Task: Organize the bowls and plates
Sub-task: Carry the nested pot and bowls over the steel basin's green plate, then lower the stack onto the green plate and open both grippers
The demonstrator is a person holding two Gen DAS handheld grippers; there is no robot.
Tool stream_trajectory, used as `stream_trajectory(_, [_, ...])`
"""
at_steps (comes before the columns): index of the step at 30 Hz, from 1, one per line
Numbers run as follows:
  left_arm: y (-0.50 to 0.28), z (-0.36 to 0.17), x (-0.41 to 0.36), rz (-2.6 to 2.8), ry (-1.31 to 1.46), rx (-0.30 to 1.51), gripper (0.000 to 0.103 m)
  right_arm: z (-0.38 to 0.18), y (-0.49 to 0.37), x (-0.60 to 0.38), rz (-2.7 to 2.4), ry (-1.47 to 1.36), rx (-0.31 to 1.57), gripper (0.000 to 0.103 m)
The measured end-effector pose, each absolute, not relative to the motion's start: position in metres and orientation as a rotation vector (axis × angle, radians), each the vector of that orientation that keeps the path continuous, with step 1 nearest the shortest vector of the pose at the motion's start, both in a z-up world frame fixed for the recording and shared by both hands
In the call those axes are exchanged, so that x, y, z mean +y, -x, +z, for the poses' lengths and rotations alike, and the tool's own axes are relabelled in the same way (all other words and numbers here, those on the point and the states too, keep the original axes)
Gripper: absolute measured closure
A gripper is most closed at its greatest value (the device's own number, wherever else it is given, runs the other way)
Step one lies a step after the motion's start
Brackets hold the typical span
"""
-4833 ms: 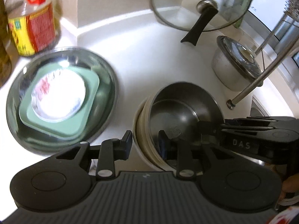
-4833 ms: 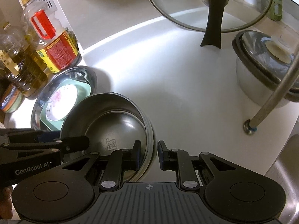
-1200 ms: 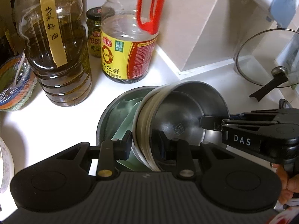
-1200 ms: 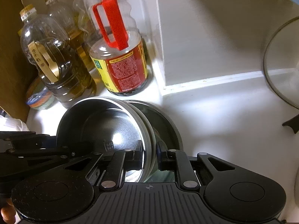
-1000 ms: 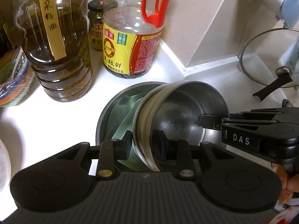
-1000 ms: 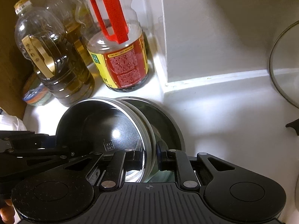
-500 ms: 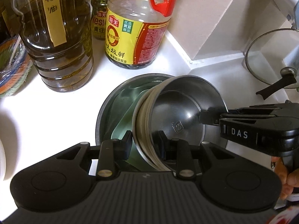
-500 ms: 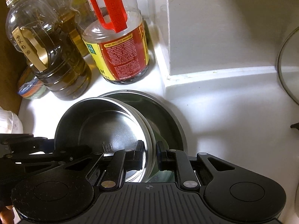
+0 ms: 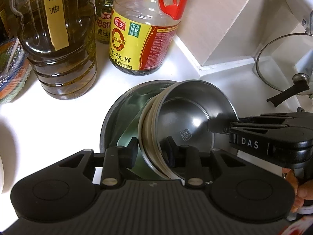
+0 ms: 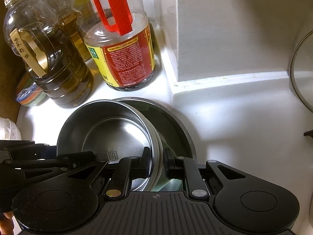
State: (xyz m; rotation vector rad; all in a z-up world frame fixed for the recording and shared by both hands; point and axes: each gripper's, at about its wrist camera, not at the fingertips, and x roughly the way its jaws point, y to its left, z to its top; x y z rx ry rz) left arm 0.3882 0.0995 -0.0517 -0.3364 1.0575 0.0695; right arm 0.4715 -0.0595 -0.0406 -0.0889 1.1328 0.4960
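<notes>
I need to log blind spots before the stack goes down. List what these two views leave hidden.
- Bowl stack underside: both views, hidden by the bowls, so contact with the big steel plate is unclear.
- Green dish and its contents: mostly covered by the stack.
- Left claw pads: left view, rim blocks where they press.
- Glass lid: cut by the right edge in the right view.
</notes>
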Motion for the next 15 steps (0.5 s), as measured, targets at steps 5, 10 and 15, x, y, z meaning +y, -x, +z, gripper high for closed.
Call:
stream_trajectory(5, [-0.3899, -0.0521, 0.1007, 0.061, 0.327, 1.053, 0.076, -0.0408, -0.4696, -0.0591, 0.485, 0.09, 1.143, 0.088])
stream_trajectory(10, [-0.3903, -0.0525, 0.0997, 0.058, 0.314, 1.051, 0.076, -0.0413, -0.4703, -0.0598, 0.48, 0.086, 1.147, 0.088])
stream_trajectory(15, [-0.3898, -0.0528, 0.0996, 0.059, 0.311, 1.05, 0.076, -0.0414, -0.4702, -0.0598, 0.479, 0.085, 1.144, 0.088])
